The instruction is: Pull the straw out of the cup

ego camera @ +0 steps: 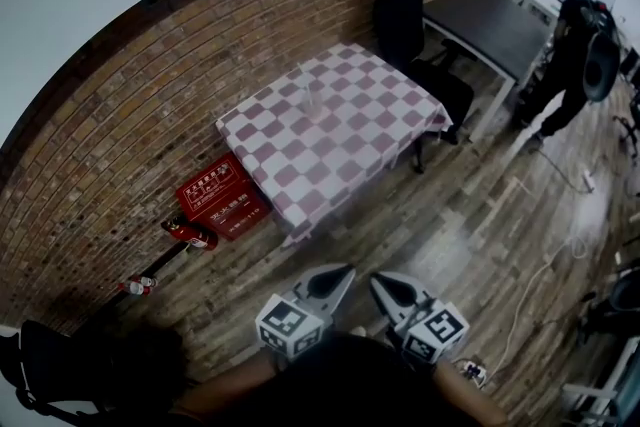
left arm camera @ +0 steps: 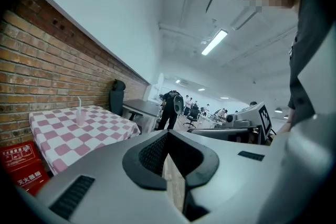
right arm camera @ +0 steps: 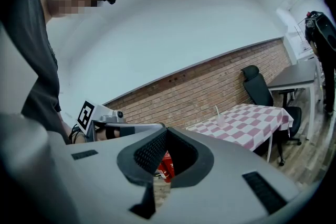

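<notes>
Both grippers are held low and close together over the wooden floor (ego camera: 470, 215), side by side and pointing towards the tabletop (ego camera: 345, 140). The left gripper (ego camera: 345, 271) has its fingers clenched together with nothing between them; in the left gripper view their tips meet at the left gripper's (left arm camera: 168, 133) nose. The right gripper (ego camera: 379, 280) is the same, with its fingers pressed shut and empty, as the right gripper view shows of the right gripper (right arm camera: 165, 129).

The cup (ego camera: 312, 103) stands upright on the checked tabletop, well ahead of both pairs of fingers and apart from them. The straw (ego camera: 303, 79) sticks up out of it, leaning a little. Seen from the left gripper, the cup (left arm camera: 80, 117) and straw (left arm camera: 80, 104) lie far off to the left of the fingers. From the right gripper, the cup (right arm camera: 221, 121) and straw (right arm camera: 216, 110) lie far off to the right of the fingers.

A red box (ego camera: 222, 197) sits on the floor between the fingers and the brick wall (ego camera: 120, 125), left of the tabletop. A black chair (ego camera: 400, 5), a dark desk (ego camera: 490, 20) and a person (ego camera: 570, 55) are beyond the tabletop, farther from the fingers.
</notes>
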